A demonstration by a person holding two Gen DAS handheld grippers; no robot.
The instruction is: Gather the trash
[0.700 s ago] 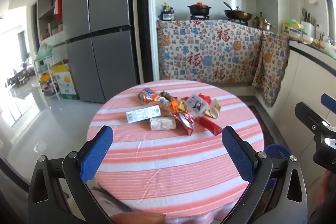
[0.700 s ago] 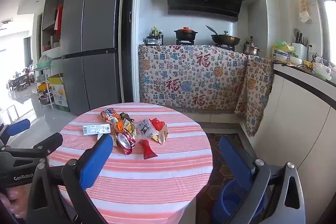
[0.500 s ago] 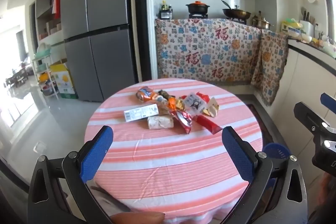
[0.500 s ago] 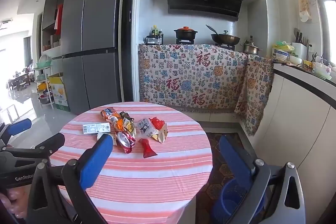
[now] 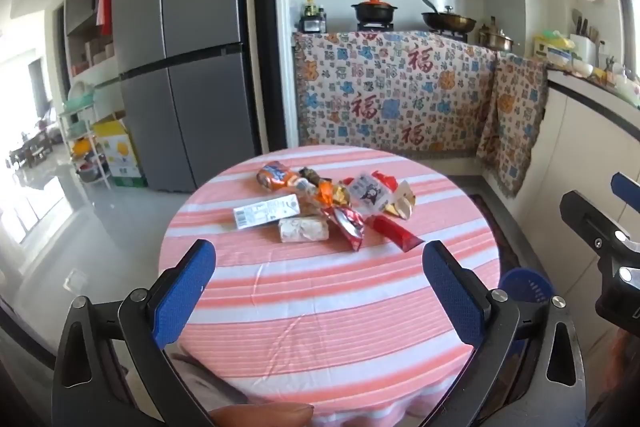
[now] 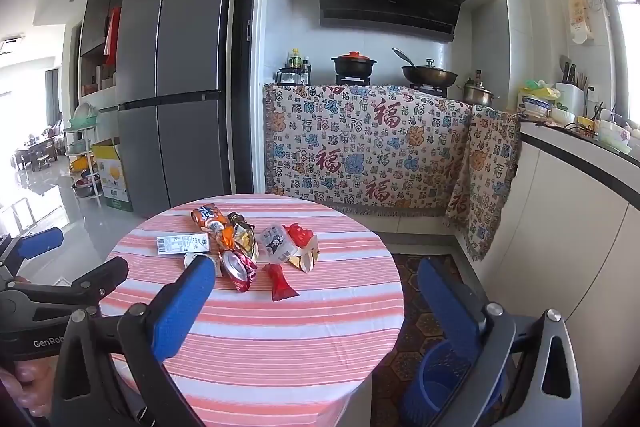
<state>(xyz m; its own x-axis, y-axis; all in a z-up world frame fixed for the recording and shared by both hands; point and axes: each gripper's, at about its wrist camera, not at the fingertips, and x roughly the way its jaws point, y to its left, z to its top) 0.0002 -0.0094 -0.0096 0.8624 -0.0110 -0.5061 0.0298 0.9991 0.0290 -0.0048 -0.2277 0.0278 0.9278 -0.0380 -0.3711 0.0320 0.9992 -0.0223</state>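
A heap of trash (image 5: 324, 205) lies on the far half of a round table with a pink striped cloth (image 5: 320, 307): a white carton (image 5: 266, 211), an orange can (image 5: 274, 177), a white wrapper (image 5: 303, 230), a red packet (image 5: 394, 231) and foil wrappers. The same heap (image 6: 248, 251) shows in the right wrist view. My left gripper (image 5: 320, 291) is open and empty, short of the heap above the near part of the table. My right gripper (image 6: 316, 307) is open and empty, to the right of the left one.
A blue bin (image 6: 440, 379) stands on the floor right of the table and also shows in the left wrist view (image 5: 524, 285). A grey fridge (image 5: 180, 47) and a cloth-covered counter (image 5: 396, 99) with pots stand behind. White cabinets (image 6: 580, 227) run along the right.
Both grippers have moved slightly; the table and heap sit a little higher in the left wrist view. Both stay open and empty.
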